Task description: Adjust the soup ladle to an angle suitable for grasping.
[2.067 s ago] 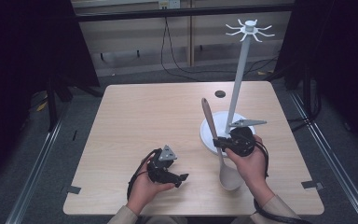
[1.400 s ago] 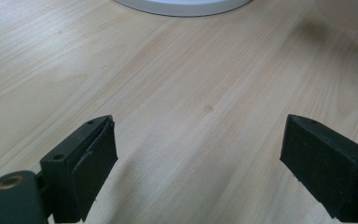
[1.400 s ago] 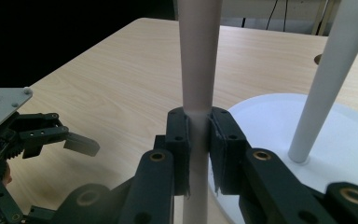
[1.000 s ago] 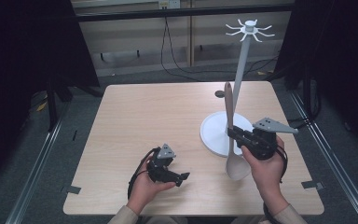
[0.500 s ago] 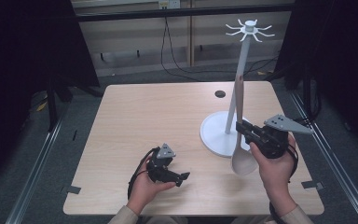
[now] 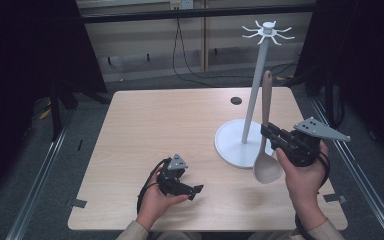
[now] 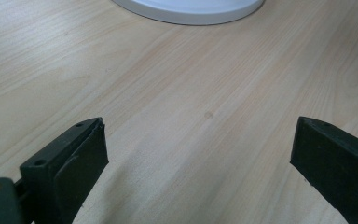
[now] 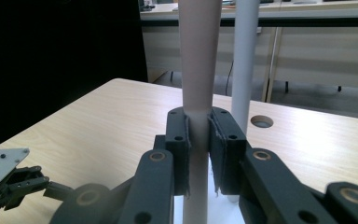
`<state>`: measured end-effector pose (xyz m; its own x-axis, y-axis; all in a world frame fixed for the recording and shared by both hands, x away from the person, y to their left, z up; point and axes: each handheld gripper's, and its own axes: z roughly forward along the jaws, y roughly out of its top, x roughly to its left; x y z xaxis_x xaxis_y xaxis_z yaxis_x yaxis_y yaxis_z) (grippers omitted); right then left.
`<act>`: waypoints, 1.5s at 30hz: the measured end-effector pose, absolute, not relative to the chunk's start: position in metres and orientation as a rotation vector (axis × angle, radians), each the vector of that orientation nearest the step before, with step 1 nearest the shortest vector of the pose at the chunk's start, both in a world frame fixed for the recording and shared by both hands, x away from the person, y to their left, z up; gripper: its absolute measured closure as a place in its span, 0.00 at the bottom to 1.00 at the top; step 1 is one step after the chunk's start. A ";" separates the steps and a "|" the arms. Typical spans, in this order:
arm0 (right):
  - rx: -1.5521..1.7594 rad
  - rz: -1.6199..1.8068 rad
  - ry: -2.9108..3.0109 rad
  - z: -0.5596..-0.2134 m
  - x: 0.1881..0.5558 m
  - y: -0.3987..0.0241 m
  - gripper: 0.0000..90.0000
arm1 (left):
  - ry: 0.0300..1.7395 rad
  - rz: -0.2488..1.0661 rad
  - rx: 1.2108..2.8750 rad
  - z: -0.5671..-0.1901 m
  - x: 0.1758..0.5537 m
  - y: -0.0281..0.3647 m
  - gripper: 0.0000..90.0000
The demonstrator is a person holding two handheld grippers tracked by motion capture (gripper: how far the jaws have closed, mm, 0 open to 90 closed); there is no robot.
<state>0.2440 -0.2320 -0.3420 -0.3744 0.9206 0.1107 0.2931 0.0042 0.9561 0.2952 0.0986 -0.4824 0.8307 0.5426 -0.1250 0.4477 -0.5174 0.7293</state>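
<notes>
The right hand-held gripper point(image 6: 275, 136) clamps the wooden spoon point(image 6: 266, 130) upright by its handle, bowl down, just right of the white hook stand point(image 6: 254, 85). Lift it steadily toward the top hooks, keeping clear of the pole. The left hand-held gripper point(image 6: 194, 190) rests open on the tabletop point(image 6: 155, 125).

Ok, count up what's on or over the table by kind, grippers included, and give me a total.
Grippers: 2, left gripper and right gripper
Wooden spoon: 1
White hook stand: 1
Total: 4
</notes>
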 end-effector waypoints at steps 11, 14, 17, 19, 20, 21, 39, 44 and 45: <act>1.235 1.406 1.636 -0.320 0.243 -0.237 0.88 | 0.717 0.145 2.199 -0.483 0.295 0.098 0.04; 1.225 1.409 1.623 -0.313 0.245 -0.237 0.88 | 0.720 0.146 2.186 -0.484 0.295 0.097 0.04; 1.222 1.404 1.616 -0.309 0.247 -0.237 0.88 | 0.717 0.149 2.190 -0.483 0.295 0.098 0.04; 1.222 1.405 1.616 -0.307 0.248 -0.237 0.88 | 0.717 0.147 2.192 -0.483 0.295 0.098 0.04; 1.227 1.402 1.606 -0.305 0.249 -0.237 0.88 | 0.716 0.148 2.192 -0.483 0.295 0.098 0.04; 1.225 1.403 1.602 -0.304 0.250 -0.238 0.88 | 0.715 0.148 2.193 -0.483 0.295 0.098 0.04; 1.239 1.386 1.604 -0.295 0.266 -0.239 0.88 | 0.705 0.147 2.207 -0.484 0.295 0.096 0.05; 1.247 1.382 1.604 -0.296 0.269 -0.238 0.88 | 0.704 0.147 2.210 -0.484 0.295 0.097 0.05; 1.247 1.382 1.604 -0.296 0.269 -0.238 0.88 | 0.704 0.147 2.210 -0.484 0.295 0.097 0.05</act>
